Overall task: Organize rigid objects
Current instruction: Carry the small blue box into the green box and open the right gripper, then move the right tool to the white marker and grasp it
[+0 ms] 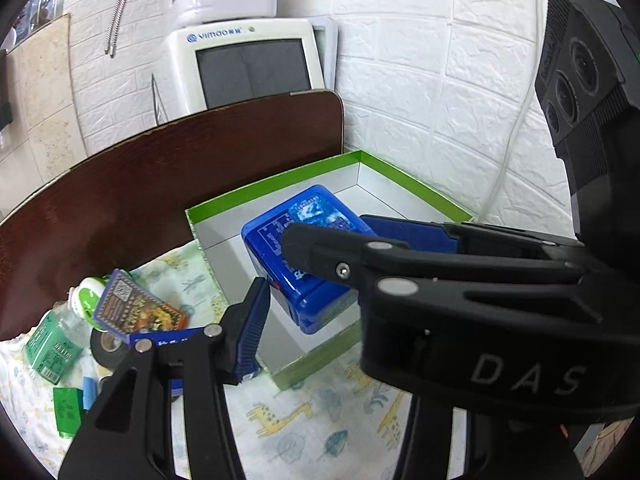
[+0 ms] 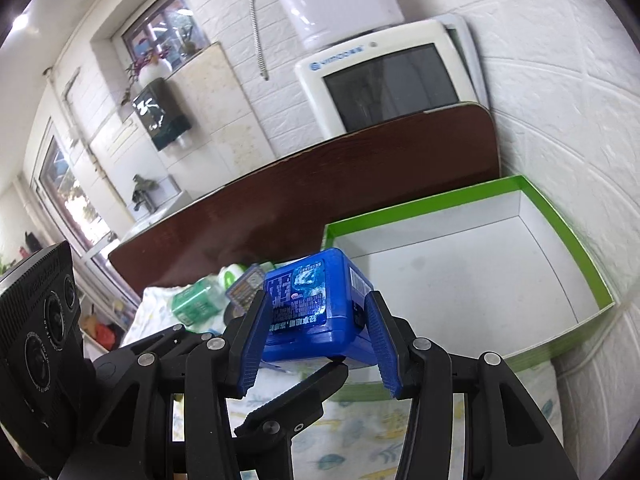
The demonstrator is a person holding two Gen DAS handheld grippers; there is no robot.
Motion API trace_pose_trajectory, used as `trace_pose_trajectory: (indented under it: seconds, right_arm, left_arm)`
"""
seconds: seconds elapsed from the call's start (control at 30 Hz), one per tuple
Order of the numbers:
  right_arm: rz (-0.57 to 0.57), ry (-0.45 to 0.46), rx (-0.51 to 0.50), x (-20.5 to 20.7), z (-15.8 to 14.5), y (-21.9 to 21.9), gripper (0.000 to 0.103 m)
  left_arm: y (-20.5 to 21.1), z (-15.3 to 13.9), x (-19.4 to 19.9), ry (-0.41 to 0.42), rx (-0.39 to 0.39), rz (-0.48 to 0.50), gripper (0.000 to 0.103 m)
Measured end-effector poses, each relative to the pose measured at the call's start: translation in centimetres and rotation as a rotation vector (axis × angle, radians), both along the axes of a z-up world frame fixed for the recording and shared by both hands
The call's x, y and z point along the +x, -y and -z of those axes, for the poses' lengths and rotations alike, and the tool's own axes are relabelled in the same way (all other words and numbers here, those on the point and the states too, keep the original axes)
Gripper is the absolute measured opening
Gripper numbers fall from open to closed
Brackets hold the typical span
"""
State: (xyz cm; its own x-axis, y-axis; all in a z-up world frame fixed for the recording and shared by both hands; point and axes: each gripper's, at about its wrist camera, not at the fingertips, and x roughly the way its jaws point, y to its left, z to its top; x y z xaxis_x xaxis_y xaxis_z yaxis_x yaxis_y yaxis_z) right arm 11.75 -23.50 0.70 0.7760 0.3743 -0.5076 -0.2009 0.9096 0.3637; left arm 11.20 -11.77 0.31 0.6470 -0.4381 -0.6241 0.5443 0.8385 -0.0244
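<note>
Gripping the blue box (image 2: pixel 316 304) on both sides, my right claw (image 2: pixel 316 332) was clamped on it, holding it over the near left edge of the green-rimmed tray (image 2: pixel 560 216). From the left wrist view I saw that box (image 1: pixel 296 256) hanging over the tray's white floor, with the right claw (image 1: pixel 320 256) crossing in front. My left claw (image 1: pixel 320 300) stood apart, holding nothing. Beyond it, to the left on the giraffe-print cloth (image 1: pixel 304 420), lay a card pack (image 1: pixel 138 308), a green bottle (image 1: pixel 52 344) and a tape roll (image 1: pixel 108 350). Behind them rose a dark brown board (image 1: pixel 160 184), then a white monitor (image 1: pixel 248 68).
</note>
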Motion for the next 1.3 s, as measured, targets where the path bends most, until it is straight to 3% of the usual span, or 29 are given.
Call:
trace_pose_trajectory:
  seconds: [0.63, 1.07, 1.3]
  right_arm:
    - [-0.031, -0.108, 0.102, 3.5, 4.7, 2.6, 0.050]
    - [-0.053, -0.161, 0.096, 3.5, 5.8, 1.4, 0.050]
    - [-0.046, -0.115, 0.077, 1.8, 3.9, 0.8, 0.050]
  left_arm:
    - [1.8, 3.8, 2.5, -0.082, 0.101, -0.022, 0.048]
    - [0.3, 2.4, 0.2, -0.032, 0.091, -0.021, 0.050]
    - [-2.4, 0.5, -1.6, 0.014, 0.064, -0.074, 0.049]
